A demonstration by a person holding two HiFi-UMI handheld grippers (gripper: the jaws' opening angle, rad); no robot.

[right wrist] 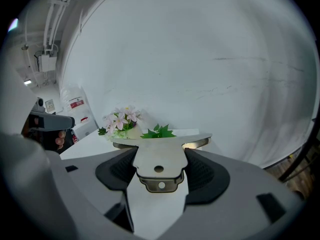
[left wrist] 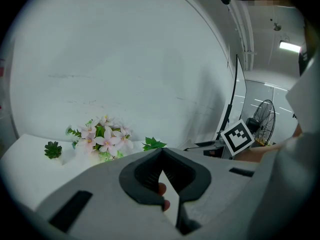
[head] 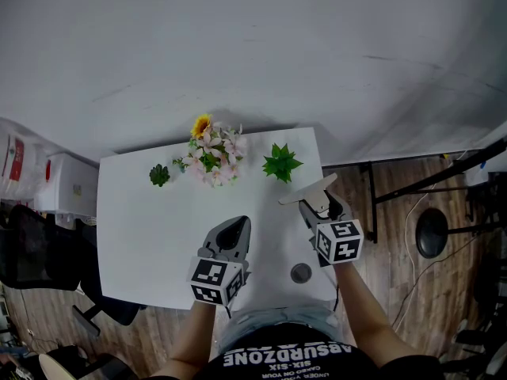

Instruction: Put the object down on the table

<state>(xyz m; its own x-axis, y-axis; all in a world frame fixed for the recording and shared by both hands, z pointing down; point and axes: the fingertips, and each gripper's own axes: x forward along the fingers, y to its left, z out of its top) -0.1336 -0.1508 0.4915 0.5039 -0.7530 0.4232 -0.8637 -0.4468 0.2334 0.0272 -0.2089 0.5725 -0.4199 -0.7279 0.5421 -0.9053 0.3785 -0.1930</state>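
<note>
right hand-held gripper (right wrist: 161, 176) pinches a flat metal piece (right wrist: 159, 156), held in the air over the white tabletop (head: 142, 228), right of centre in head view. left hand-held gripper (left wrist: 162, 168) pressed together, nothing between. flower bunch (head: 212, 155) at upper tabletop edge.

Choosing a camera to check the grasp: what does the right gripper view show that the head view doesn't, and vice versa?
Only the right gripper view: two holes in the clamped flat metal piece. Only the head view: the round grey disc on the table and the marker cube on the right tool. Both: the flowers and the spiky green plant.
</note>
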